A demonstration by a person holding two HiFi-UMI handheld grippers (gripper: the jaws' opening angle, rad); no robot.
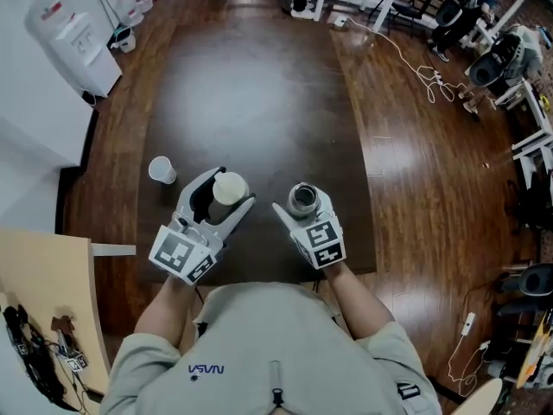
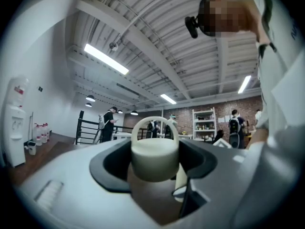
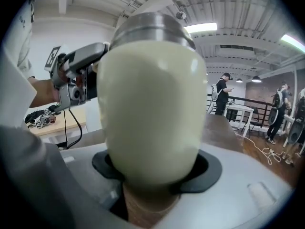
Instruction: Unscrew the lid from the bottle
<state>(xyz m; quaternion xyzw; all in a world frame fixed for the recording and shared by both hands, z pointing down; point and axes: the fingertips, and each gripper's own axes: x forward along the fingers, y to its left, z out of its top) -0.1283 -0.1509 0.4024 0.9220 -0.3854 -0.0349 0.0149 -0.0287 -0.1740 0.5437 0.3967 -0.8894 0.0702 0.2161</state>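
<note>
The cream lid with its loop handle is off the bottle and sits between the jaws of my left gripper, which is shut on it. In the left gripper view the lid fills the gap between the black pads. My right gripper is shut on the cream bottle, whose steel mouth stands uncovered and faces up. The right gripper view shows the bottle upright and very close, with its steel rim on top. Both grippers are side by side over the near end of the dark table.
A white paper cup stands on the table left of the left gripper. A water dispenser is at the far left, a light wooden bench at the near left. Cables lie on the floor to the right.
</note>
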